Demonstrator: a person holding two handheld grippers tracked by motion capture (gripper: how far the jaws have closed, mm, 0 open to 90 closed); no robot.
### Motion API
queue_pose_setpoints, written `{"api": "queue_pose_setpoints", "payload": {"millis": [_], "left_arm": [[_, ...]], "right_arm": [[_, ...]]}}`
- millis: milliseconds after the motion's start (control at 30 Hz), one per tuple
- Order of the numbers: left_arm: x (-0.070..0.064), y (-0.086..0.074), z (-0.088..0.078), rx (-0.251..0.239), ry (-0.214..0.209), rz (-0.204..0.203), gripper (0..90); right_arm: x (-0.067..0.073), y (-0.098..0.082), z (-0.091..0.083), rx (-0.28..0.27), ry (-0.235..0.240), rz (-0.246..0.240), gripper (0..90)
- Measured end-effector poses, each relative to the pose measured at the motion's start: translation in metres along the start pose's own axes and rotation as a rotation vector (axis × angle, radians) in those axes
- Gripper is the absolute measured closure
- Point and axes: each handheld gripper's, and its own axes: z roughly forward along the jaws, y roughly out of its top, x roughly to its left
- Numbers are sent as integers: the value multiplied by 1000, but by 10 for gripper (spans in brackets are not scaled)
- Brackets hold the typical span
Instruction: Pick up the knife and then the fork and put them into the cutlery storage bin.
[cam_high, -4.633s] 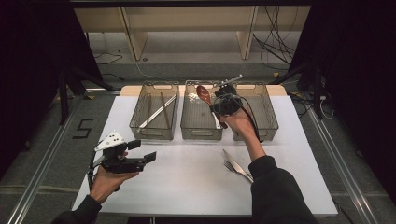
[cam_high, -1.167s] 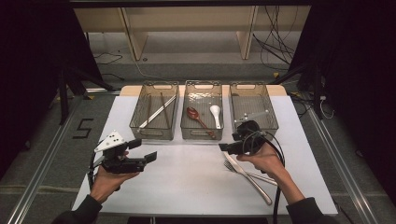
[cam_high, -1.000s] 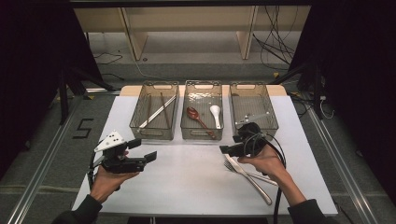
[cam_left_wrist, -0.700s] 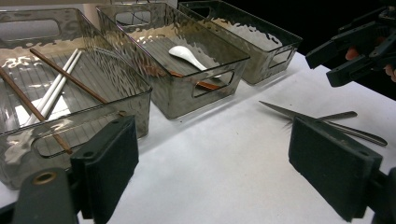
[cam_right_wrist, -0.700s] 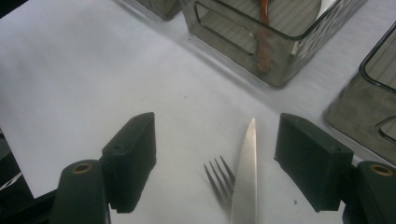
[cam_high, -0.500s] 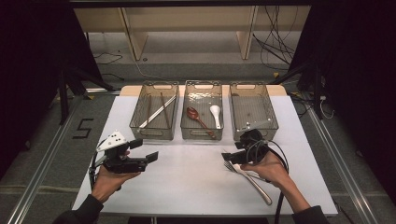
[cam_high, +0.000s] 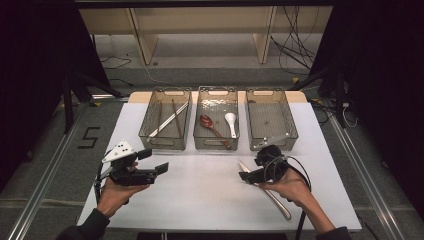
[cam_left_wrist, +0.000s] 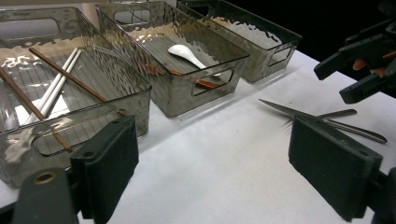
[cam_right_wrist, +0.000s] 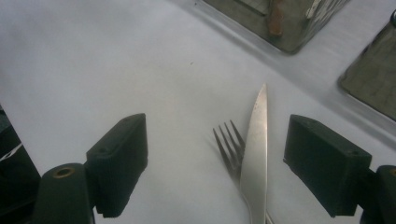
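Observation:
A metal knife (cam_high: 276, 201) and a fork (cam_right_wrist: 229, 140) lie crossed on the white table at the front right. My right gripper (cam_high: 251, 170) hovers low over their near ends. Its jaws have just been opening and stand wide, with the knife blade (cam_right_wrist: 256, 154) and the fork tines on the table between them, untouched. My left gripper (cam_high: 154, 161) is held at the front left, open with nothing between its jaws (cam_left_wrist: 212, 154). From there I see the knife (cam_left_wrist: 280, 108) and the right gripper (cam_left_wrist: 355, 70) beyond it.
Three clear bins stand in a row at the back. The left bin (cam_high: 165, 144) holds chopsticks (cam_high: 167, 120). The middle bin (cam_high: 216, 146) holds a brown spoon (cam_high: 210, 125) and a white spoon (cam_high: 231, 121). The right bin (cam_high: 273, 144) has nothing in it.
The right hand, earlier over the bins with the brown spoon, has come down and forward to the knife and fork. The spoon now lies in the middle bin. The left hand stayed put.

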Motion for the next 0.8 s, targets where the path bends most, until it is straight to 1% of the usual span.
{"api": "queue_pose_setpoints", "payload": {"millis": [100,200,300,467,633,800], "left_arm": [[0,0,1,1,0,0,157],[0,0,1,2,1,2,157],[-2,1,1,4,-3,9,157],[-2,0,1,6,-5,14,157],[-1,-1,1,7,-8,17,158],[0,-1,-1,4,-5,16,158]], "right_arm": [[1,-2,1,14,8,0,221],[0,-5,1,27,-1,-7,236],[0,-8,0,48,-10,-20,269],[-2,-14,0,90,-31,-19,372],[-7,-23,-3,129,-65,5,481],[-11,-32,-3,174,-82,16,564]]}}
